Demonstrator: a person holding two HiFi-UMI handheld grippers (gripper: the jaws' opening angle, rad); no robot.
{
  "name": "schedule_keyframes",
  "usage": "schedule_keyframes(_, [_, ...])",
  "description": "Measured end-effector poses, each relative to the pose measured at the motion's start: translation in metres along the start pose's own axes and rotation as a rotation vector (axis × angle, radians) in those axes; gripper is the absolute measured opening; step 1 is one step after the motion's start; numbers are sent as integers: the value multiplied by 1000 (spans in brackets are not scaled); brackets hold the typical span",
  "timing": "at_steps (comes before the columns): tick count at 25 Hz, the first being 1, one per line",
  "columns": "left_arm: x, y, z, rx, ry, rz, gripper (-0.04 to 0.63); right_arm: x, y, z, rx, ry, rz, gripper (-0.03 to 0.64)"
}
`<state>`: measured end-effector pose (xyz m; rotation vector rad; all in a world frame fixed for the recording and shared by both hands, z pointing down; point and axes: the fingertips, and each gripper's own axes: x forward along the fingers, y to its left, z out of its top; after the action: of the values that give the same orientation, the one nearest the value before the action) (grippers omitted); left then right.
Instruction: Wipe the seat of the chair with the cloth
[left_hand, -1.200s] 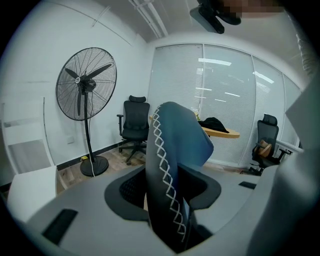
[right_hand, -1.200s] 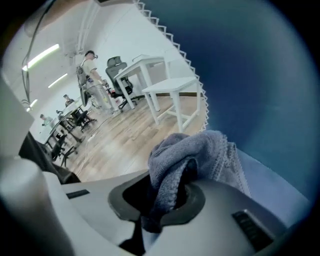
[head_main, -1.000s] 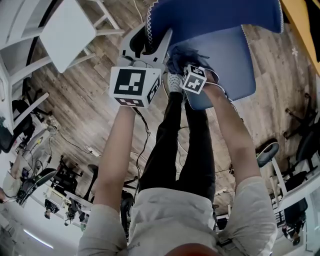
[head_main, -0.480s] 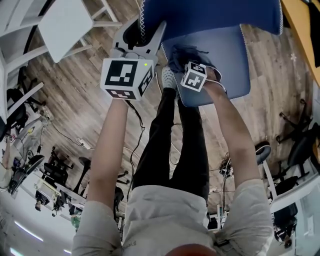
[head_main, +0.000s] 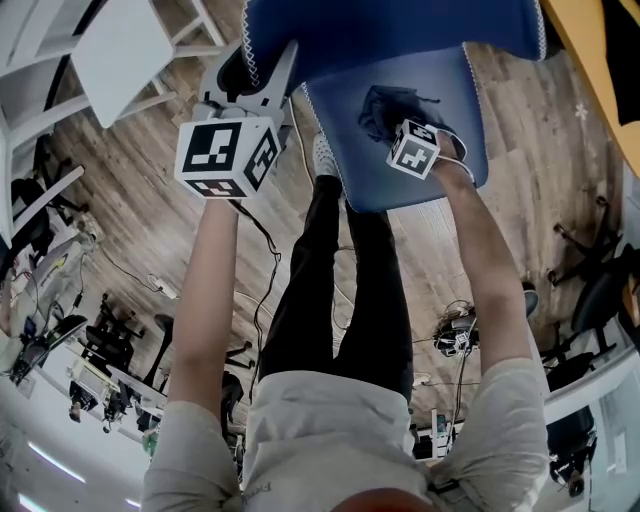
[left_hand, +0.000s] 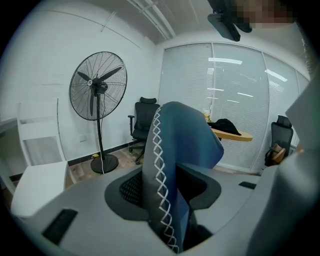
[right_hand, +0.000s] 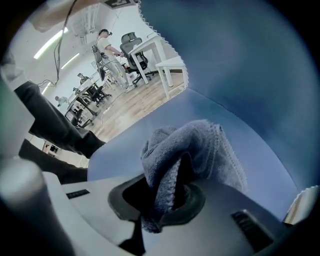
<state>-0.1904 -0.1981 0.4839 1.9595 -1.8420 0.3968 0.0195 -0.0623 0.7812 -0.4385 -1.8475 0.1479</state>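
The right gripper (right_hand: 160, 197) has its fingers clamped on the bunched blue cloth (right_hand: 200, 142), which rests on the light-blue seat (head_main: 420, 185) of the chair, close to the backrest (left_hand: 172, 145). The left gripper (head_main: 258, 65) grips that darker backrest by its white-stitched edge, with the fingers narrow and the fabric pinched between them.
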Motion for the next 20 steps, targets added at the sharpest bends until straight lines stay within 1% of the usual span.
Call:
schedule_keyframes(14, [1, 5, -1, -21, 21, 60, 187, -27, -29, -56, 8, 10, -29, 44])
schedule_keyframes(20, [0, 5, 1, -23, 25, 81, 187, -44, -42, -88, 43, 19, -53, 44])
